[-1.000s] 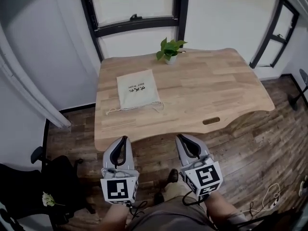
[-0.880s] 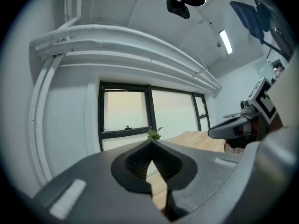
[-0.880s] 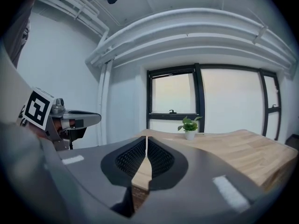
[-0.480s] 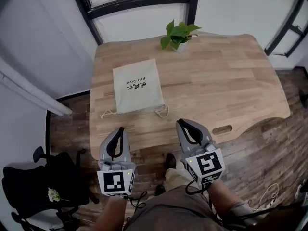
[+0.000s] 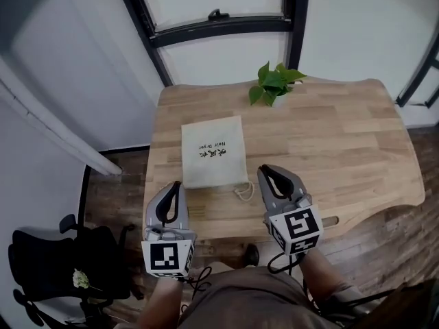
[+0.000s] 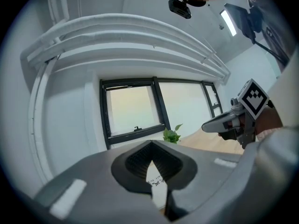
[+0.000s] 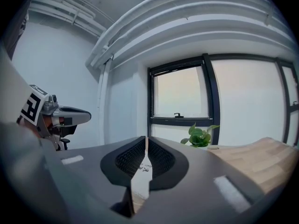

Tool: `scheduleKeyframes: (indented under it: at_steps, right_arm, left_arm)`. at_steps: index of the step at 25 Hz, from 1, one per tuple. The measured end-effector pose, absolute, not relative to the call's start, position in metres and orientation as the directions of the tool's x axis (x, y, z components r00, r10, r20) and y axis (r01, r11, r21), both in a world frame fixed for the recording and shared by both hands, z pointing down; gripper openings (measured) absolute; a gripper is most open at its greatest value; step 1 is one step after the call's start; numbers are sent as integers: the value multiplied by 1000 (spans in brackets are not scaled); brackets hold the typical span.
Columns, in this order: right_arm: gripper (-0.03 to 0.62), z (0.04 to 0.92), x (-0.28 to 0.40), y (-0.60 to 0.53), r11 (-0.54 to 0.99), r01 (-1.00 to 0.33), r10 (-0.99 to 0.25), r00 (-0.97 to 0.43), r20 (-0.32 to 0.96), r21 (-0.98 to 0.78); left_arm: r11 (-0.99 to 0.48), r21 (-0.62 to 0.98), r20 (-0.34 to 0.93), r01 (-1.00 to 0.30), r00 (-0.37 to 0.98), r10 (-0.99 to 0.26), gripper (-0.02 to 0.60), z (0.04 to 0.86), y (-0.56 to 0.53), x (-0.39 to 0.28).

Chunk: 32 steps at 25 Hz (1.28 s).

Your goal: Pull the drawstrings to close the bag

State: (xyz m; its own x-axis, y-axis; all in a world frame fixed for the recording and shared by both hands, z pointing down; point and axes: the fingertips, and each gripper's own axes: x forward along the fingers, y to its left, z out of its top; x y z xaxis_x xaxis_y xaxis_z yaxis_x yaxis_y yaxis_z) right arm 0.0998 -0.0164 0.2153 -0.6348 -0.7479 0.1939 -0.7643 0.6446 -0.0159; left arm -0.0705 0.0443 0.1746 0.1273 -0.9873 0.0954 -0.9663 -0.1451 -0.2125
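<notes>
Since the cloth bag (image 5: 214, 151) lies flat on the tabletop (image 5: 343, 136), probably light and limp, its thin drawstrings (image 5: 243, 192) at the near corners look best pinched, with the left gripper (image 5: 177, 184) jaws together, the right gripper (image 5: 263, 169) jaws just cracking open, both empty.

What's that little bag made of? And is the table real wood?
The bag looks like soft cloth, maybe cotton: pale, matte, lying flat and limp. Its drawstrings look like pale cord. The table looks like smooth light wood: plank strips and grain show, though it could be veneer.
</notes>
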Motion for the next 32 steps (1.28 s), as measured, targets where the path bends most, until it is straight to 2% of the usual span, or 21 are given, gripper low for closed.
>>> scheduleKeyframes:
  at_steps: [7,12,19,25,29,32]
  right_arm:
    - [48,207,83,-37,662,-749,-741,-649,176,24]
    - [47,237,73,-51,647,-762,-742,-626,240,12]
    - [55,299,68,-65,601,-798,-731,-571,373,-42]
    - [75,354,69,-68,567,-817,-711,-551,438,-106]
    - [88,378,66,-64,553,-822,-692,-546,472,-141]
    - [99,393,66,-63,549,-823,-679,-542,495,-147]
  left_arm:
    - [-124,-229,90,-966,106,-990,0,170,35,-101]
    - [-155,-197,157,-968,125,-980,0,207,24,-122]
    - [-286,-135,303,-949,235,-923,2,288,-3,-154]
    - [-460,-76,410,-884,393,-823,138,367,-14,-161]
    - [-550,-76,501,-831,445,-742,166,406,-10,-169]
    - [-650,-152,575,-745,469,-671,166,425,-9,-169]
